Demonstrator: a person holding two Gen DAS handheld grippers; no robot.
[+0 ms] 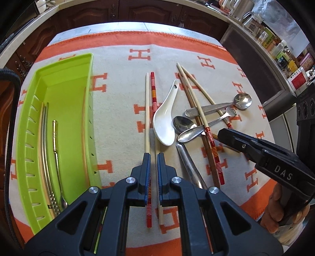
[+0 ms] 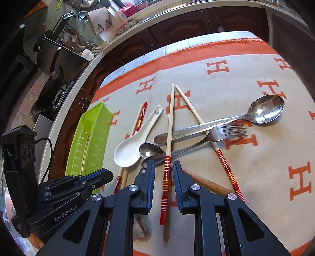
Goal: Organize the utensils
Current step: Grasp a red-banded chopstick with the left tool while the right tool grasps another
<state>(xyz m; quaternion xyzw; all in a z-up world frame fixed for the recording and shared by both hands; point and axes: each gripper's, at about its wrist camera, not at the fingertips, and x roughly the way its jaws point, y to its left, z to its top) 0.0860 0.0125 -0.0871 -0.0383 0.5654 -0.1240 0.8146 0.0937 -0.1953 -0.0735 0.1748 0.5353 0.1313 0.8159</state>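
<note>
A lime green utensil tray [image 1: 65, 94] lies at the left and holds a few long utensils [image 1: 56, 149]. On the cloth lie red-banded chopsticks [image 1: 153, 92], a white ceramic spoon [image 1: 164, 120], metal spoons [image 1: 243, 101] and a fork [image 1: 229, 113] in a heap. My left gripper [image 1: 154, 157] is open over two chopsticks, which lie between its fingers. My right gripper [image 2: 163, 167] is open and straddles a red-banded chopstick [image 2: 169, 126] on the cloth. The tray [image 2: 92, 134], white spoon [image 2: 132, 145], large spoon [image 2: 263, 108] and fork [image 2: 232, 132] show in the right wrist view.
An orange and beige cloth with H marks [image 1: 118, 65] covers the table. Dark wooden cabinets [image 1: 137, 11] stand behind it. A counter with jars and bottles [image 1: 281, 51] runs at the right. A brown wooden chopstick [image 2: 208, 184] lies under my right gripper.
</note>
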